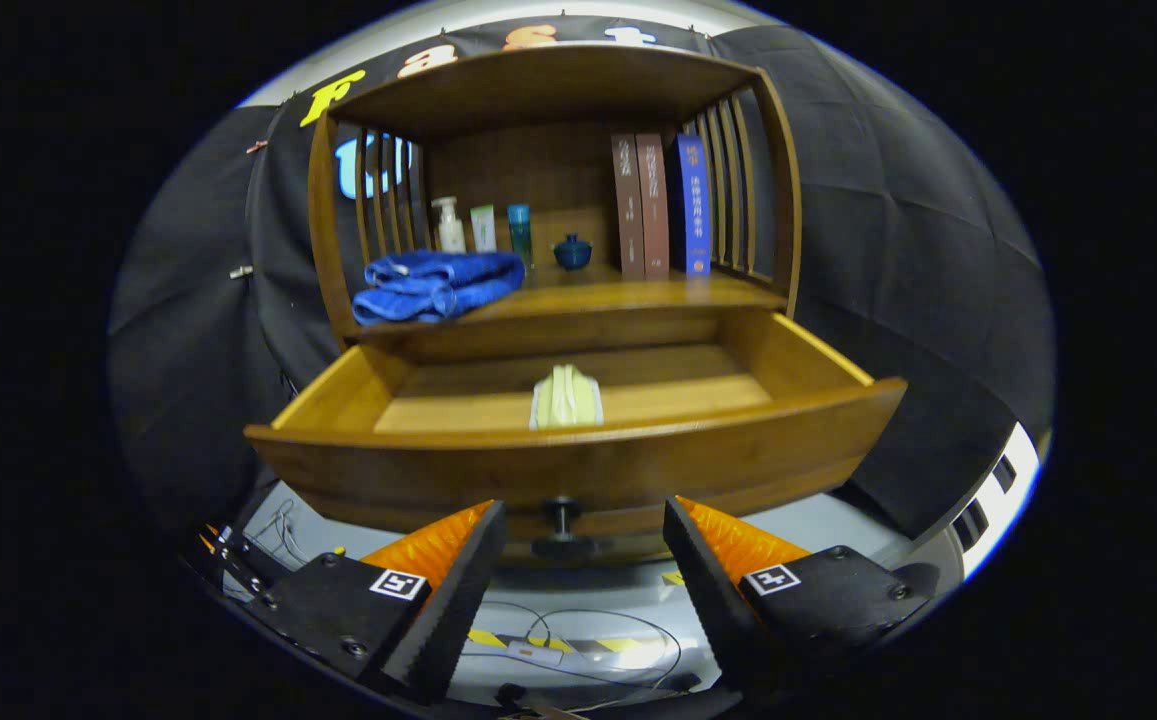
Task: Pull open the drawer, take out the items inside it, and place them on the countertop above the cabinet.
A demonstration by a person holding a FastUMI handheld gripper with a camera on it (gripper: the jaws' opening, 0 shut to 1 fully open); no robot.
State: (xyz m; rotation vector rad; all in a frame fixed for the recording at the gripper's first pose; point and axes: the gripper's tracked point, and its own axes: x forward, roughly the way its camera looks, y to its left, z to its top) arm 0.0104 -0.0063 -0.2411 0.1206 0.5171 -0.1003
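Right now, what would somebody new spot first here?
Probably the big wooden drawer, pulled wide open just beyond the open gripper, with its knob between the fingers. A pale green folded thing lies inside the drawer, and a bright blue towel sits on the countertop above.

hand-held gripper [585,545] fingers apart, flanking drawer knob [563,525] | drawer [578,460] open | pale folded cloth [566,398] inside | blue towel [435,285] on surface [628,293]

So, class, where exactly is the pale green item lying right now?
It lies inside the open drawer, near the middle behind its front panel, above the knob and beyond the open hand-held gripper.
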